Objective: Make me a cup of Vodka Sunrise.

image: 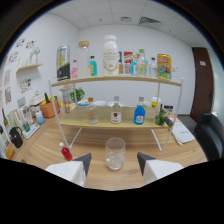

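While gripper (114, 161) fingers stand wide apart, empty, glass (115, 153) between, best reach past squarely toward vodka bottle (116, 111).

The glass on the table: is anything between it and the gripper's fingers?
Nothing visible. The glass stands on the wooden table, just ahead of the open gripper; the small red-capped bottle lies off to one side.
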Demonstrator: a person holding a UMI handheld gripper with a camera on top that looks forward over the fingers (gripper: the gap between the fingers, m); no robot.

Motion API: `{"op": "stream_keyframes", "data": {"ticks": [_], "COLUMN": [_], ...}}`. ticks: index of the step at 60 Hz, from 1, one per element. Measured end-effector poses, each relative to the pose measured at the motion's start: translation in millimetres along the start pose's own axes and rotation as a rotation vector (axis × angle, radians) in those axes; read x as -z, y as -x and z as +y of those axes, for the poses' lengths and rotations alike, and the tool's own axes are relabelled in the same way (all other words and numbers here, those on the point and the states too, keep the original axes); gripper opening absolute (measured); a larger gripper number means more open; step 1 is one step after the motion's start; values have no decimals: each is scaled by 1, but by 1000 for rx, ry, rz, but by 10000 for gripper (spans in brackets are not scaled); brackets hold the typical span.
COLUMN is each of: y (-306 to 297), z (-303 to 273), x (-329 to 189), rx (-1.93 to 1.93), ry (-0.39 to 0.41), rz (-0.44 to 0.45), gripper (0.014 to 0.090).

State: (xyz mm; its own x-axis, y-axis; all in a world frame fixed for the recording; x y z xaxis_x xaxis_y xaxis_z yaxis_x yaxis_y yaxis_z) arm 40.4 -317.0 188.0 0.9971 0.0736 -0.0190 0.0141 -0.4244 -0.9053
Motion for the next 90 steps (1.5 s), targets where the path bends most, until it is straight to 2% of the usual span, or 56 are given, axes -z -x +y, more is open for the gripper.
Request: {"op": "stream_keyframes", "data": {"ticks": [7,18,29,35,44,51,58,74,84,90], "y": [-37,-92,-137,-160,-181,-185,-179,-184,-178,-171], "z": [-26,-130,-225,-257,-270,-273,-273,-273,-288,-276], "x": [11,13,-6,-28,-70,-91,-100,-92,-42,-17], "rx": [-49,-65,-88,-78,-64,-30,-19,-40,-50,-63], "ry": [-29,-175,-310,-340,-307,-281,-264,-254,-332,-352], "rz": [26,55,63,70,65,40,-16,19,14,22], "gripper": [861,862,857,857,828,715,541,516,514,512]}}
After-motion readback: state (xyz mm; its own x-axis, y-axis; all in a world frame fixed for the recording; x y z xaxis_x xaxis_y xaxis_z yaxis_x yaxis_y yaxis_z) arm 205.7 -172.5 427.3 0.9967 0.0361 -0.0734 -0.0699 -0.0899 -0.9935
